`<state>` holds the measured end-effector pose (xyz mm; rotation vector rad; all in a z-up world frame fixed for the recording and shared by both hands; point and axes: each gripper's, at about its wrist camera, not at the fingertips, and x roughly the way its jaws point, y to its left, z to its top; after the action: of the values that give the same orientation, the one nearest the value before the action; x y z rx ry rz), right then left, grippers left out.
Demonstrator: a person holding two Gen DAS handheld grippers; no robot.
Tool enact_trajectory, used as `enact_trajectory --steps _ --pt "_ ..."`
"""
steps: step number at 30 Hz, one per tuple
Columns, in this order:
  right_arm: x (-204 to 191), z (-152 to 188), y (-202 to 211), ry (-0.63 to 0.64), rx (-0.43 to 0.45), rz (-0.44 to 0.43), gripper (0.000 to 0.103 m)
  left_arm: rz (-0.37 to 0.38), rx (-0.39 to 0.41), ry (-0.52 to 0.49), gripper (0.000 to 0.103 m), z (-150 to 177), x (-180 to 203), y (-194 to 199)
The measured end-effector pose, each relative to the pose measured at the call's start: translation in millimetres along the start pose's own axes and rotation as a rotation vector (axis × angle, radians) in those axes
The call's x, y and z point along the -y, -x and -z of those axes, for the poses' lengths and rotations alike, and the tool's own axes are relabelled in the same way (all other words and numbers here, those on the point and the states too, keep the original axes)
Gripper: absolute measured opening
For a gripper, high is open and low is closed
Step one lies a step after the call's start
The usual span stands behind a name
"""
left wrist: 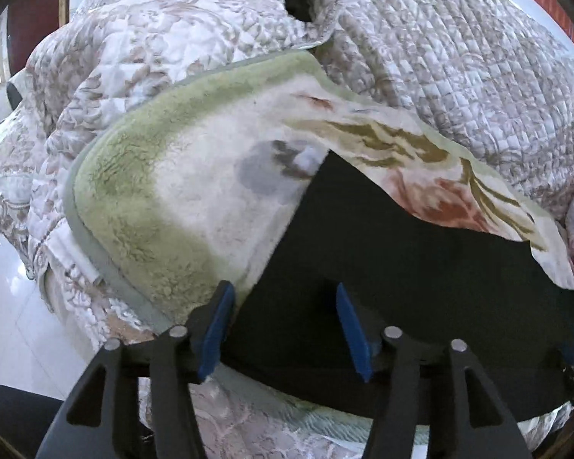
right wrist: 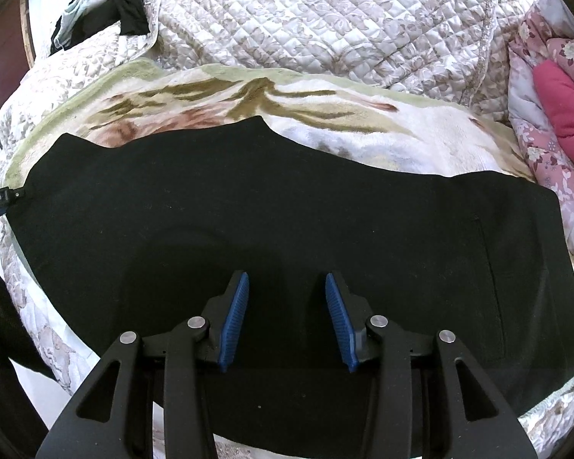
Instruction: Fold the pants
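The black pants (right wrist: 287, 206) lie flat across a fleece blanket (right wrist: 248, 95) on a bed, folded lengthwise, with a back pocket at the right end. My right gripper (right wrist: 287, 279) is open and empty, hovering over the pants' middle near their front edge. My left gripper (left wrist: 283, 290) is open over the left end of the pants (left wrist: 401, 267), its left finger at their edge beside the green blanket (left wrist: 164, 191). The left gripper's tip shows in the right wrist view (right wrist: 0, 199) at the pants' far-left corner.
A quilted floral bedspread (right wrist: 325, 30) covers the bed behind the blanket. A pink floral quilt (right wrist: 555, 95) lies at the right. Dark clothes (right wrist: 126, 11) lie at the back left. White floor (left wrist: 11, 306) shows left of the bed.
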<state>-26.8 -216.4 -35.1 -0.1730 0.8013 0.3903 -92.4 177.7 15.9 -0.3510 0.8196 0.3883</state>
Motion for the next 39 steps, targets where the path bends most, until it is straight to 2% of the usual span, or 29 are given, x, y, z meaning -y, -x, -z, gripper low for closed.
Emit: enact_trajectory --steps 4,8,10,13,15,16,17,19,21,25,29,34,39 --pt "-0.4 -0.2 -0.1 -0.002 -0.001 0.001 0.043 0.040 0.018 0.012 0.062 7.3 3.5 8.0" --pt "-0.2 -0.2 -0.1 -0.001 -0.001 0.000 0.043 0.114 0.033 0.077 0.062 6.0 -4.6 14.2" --pt "0.0 -0.3 -0.2 -0.001 -0.001 -0.001 0.043 0.123 0.028 0.095 0.061 5.6 -6.7 12.4" --pt "0.1 -0.3 0.0 -0.001 -0.001 -0.001 0.043 0.055 0.019 0.059 0.046 6.2 -1.4 5.8" --pt "0.1 -0.4 0.0 -0.001 -0.001 0.000 0.043 0.030 0.020 0.047 0.041 5.9 0.8 5.0" --pt "0.3 -0.3 0.4 -0.002 -0.001 -0.001 0.043 0.025 0.023 0.043 0.032 5.3 1.7 6.0" --pt "0.3 -0.6 0.1 -0.002 -0.001 -0.001 0.043 0.041 0.022 0.040 0.019 4.5 2.9 6.7" --pt "0.5 -0.7 0.1 -0.002 -0.001 -0.002 0.043 0.054 0.024 0.023 0.011 3.1 8.1 9.5" --pt "1.0 -0.7 0.2 -0.002 -0.001 -0.003 0.043 0.073 0.027 -0.007 0.009 2.6 15.8 12.7" --pt "2.9 -1.3 0.1 -0.013 0.000 -0.012 0.043 0.152 0.051 -0.054 0.009 -4.1 36.8 25.2" --pt "8.2 -1.7 1.5 -0.066 0.003 -0.038 0.043 0.273 0.055 -0.102 0.008 -12.8 71.3 36.3" --pt "22.5 -2.4 5.8 -0.162 0.016 -0.052 0.043 0.447 0.035 -0.194 0.008 -13.7 141.5 42.8" --pt "40.4 -1.8 12.6 -0.252 0.039 -0.029 0.043 0.608 -0.031 -0.315 0.008 14.9 216.3 43.0"
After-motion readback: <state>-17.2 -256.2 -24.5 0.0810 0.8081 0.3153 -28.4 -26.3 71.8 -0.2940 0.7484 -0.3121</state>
